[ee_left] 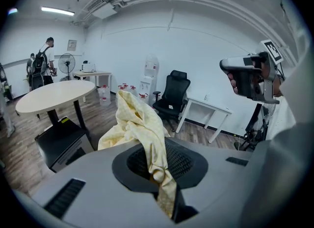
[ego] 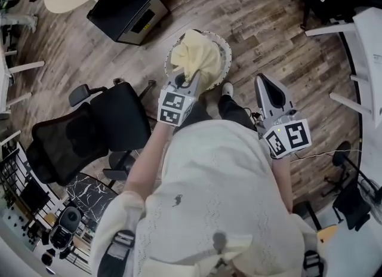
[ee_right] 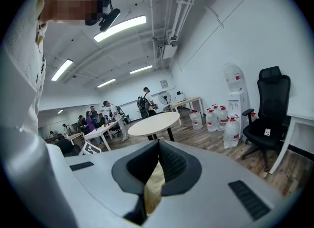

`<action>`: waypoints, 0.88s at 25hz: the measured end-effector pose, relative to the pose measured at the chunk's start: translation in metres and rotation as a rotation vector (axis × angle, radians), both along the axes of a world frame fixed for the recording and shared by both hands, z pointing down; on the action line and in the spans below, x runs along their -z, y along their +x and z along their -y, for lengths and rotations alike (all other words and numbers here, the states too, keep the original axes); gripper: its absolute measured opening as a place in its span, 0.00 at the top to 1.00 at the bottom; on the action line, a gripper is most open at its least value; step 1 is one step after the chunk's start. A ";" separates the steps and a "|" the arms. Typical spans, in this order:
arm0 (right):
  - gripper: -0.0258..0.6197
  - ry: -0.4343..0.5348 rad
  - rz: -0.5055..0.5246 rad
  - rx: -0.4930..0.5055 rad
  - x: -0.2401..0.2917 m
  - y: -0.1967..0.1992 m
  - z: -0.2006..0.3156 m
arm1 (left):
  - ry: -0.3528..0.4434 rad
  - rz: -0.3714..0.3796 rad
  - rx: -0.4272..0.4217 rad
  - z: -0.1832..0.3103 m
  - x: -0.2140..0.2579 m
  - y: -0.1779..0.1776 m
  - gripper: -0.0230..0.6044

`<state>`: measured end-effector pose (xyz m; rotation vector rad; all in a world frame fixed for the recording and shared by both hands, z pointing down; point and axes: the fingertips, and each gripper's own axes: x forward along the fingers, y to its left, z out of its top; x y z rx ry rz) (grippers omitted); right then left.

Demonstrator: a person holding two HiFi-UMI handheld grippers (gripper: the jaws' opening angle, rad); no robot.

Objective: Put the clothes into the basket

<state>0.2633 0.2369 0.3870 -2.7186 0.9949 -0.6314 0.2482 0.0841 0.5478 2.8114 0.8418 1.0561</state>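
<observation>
The yellow cloth (ego: pixel 197 58) lay bunched over the basket (ego: pixel 225 46) straight ahead of and just below the left gripper (ego: pixel 181 80), whose narrow jaws pinched its near end, while the right gripper (ego: pixel 271 94), closed on a yellowish strip (ee_right: pixel 153 187), stood well apart.

**Flat overhead light, heavy fisheye bend**

The room is bright and evenly lit. Ceiling strip lamps (ee_right: pixel 120 28) feed both gripper views and burn out to plain white glare, and the pale walls spread the light so shadows stay faint. In the head view the wooden floor (ego: pixel 268 25) is evenly lit, with only a soft shadow under the black office chair (ego: pixel 89 129). Both gripper views are round, with black corners and lines bowing near the rim. The yellow cloth (ee_left: pixel 135 119) is crisp; the distant people (ee_right: pixel 105 111) are small and soft.
</observation>
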 end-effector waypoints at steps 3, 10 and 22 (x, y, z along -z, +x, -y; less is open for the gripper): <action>0.95 -0.006 0.007 -0.024 -0.004 0.004 -0.007 | 0.007 0.025 -0.024 -0.005 -0.013 0.004 0.87; 0.95 -0.018 0.018 -0.070 -0.011 0.015 -0.020 | 0.018 0.066 -0.077 -0.017 -0.038 0.018 0.87; 0.95 -0.026 0.043 -0.138 -0.023 0.024 -0.035 | 0.103 0.135 -0.207 -0.028 -0.094 0.024 0.87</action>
